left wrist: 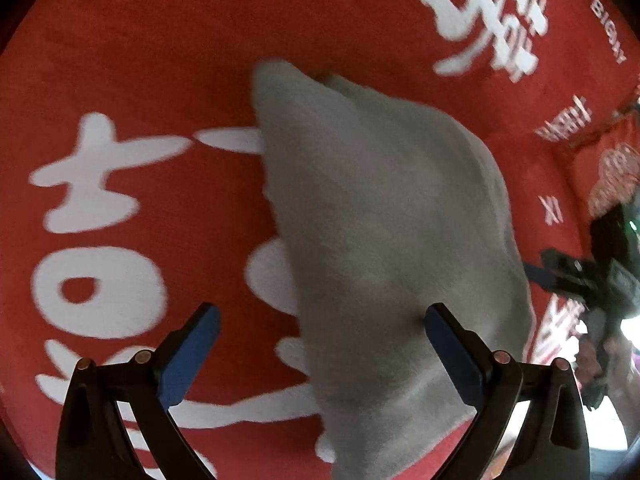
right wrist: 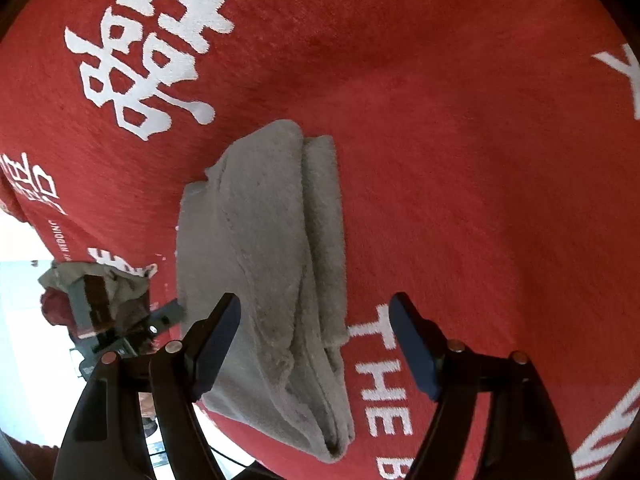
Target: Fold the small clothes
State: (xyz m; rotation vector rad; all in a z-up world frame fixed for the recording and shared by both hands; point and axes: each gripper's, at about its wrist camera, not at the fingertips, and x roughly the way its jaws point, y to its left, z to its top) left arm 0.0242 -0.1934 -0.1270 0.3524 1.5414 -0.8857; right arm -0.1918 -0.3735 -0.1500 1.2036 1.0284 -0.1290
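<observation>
A small grey fleecy cloth (left wrist: 380, 220) lies folded into a long strip on a red cover (left wrist: 140, 60) printed with large white characters. My left gripper (left wrist: 322, 312) hangs over its near end, jaws wide open, with its blue pads (left wrist: 192, 356) clear of the fabric. In the right wrist view the same cloth (right wrist: 272, 240) shows several stacked layers along its right side. My right gripper (right wrist: 316, 300) stands open above the strip's lower half; the cloth passes between the pads (right wrist: 412, 344) and neither presses on it.
The red cover (right wrist: 460, 140) spreads wide to the right of the cloth. Its edge drops off at the left, where pale floor (right wrist: 24, 320) shows. The other gripper's dark body (left wrist: 580, 276) appears at the right edge of the left wrist view.
</observation>
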